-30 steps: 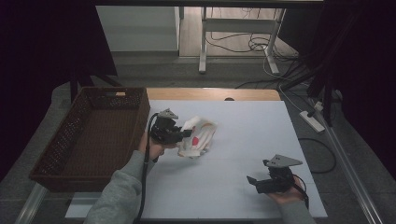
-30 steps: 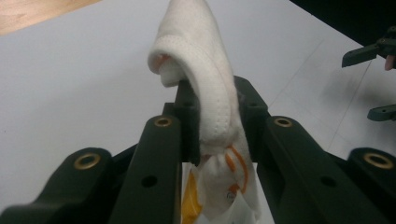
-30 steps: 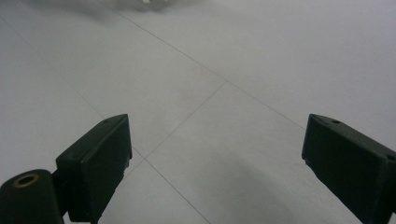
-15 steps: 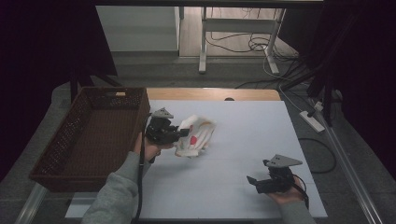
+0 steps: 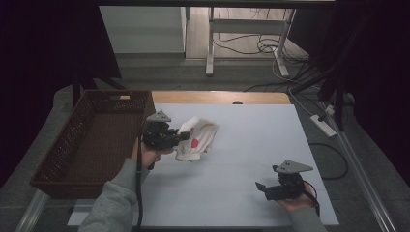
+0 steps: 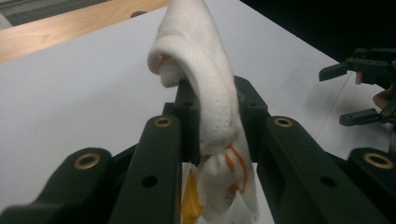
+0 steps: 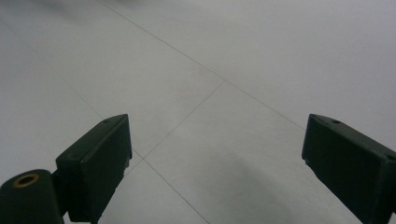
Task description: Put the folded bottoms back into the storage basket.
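A white-topped table [image 5: 251, 145] with a bare wooden strip [image 5: 217, 97] along its far edge carries a dark brown woven basket [image 5: 72, 164] overhanging its left side.

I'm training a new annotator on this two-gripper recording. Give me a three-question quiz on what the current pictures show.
1. True or false: the left gripper is shut on the white cloth.
2. Multiple choice: the wicker basket sits (A) at the table's left edge, (B) at the table's right edge, (C) in the middle of the white table.
3. Fill in: the right gripper has its jaws ____, with nothing between them.

Key
1. True: in the left gripper view the jaws pinch the cloth.
2. A.
3. Open: the right gripper view shows bare table surface between the two jaws.
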A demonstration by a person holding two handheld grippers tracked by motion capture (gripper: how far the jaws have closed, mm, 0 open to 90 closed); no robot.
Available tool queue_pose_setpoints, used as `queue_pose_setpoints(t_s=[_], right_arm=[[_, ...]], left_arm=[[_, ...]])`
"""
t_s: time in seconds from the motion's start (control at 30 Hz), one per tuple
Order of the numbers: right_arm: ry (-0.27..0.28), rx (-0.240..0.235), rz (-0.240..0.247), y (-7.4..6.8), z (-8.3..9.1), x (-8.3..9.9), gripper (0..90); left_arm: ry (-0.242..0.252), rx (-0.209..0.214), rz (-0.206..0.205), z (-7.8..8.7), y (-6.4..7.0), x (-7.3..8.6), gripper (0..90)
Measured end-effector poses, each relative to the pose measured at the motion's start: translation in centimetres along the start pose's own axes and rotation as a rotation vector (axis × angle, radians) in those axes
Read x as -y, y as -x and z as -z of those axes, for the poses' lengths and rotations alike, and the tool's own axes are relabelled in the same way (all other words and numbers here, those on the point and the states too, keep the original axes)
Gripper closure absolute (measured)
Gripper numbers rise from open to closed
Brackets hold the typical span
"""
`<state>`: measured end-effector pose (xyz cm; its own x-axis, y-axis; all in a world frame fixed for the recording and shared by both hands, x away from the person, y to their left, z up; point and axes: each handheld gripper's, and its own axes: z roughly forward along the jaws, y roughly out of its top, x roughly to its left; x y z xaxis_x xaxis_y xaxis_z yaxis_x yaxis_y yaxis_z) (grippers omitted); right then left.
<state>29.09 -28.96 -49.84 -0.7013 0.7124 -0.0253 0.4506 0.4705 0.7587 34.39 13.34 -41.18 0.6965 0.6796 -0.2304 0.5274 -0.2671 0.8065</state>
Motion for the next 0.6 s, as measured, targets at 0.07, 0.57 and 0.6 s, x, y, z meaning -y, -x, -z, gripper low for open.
queue_pose_setpoints(t_s=[0.07,0.57,0.6], right_arm=[[-0.001,0.001,0.000,0.0,0.0,0.0,8.7],[-0.006,0.003,0.000,0.0,-0.1,0.0,8.7],[-0.006,0.003,0.000,0.0,-0.1,0.0,8.7]], left_arm=[[0.005,0.000,0.000,0.3,0.0,0.0,74.5],[0.038,-0.002,0.009,2.0,-0.3,0.5,74.5],[0.038,-0.002,0.009,2.0,-0.3,0.5,74.5]])
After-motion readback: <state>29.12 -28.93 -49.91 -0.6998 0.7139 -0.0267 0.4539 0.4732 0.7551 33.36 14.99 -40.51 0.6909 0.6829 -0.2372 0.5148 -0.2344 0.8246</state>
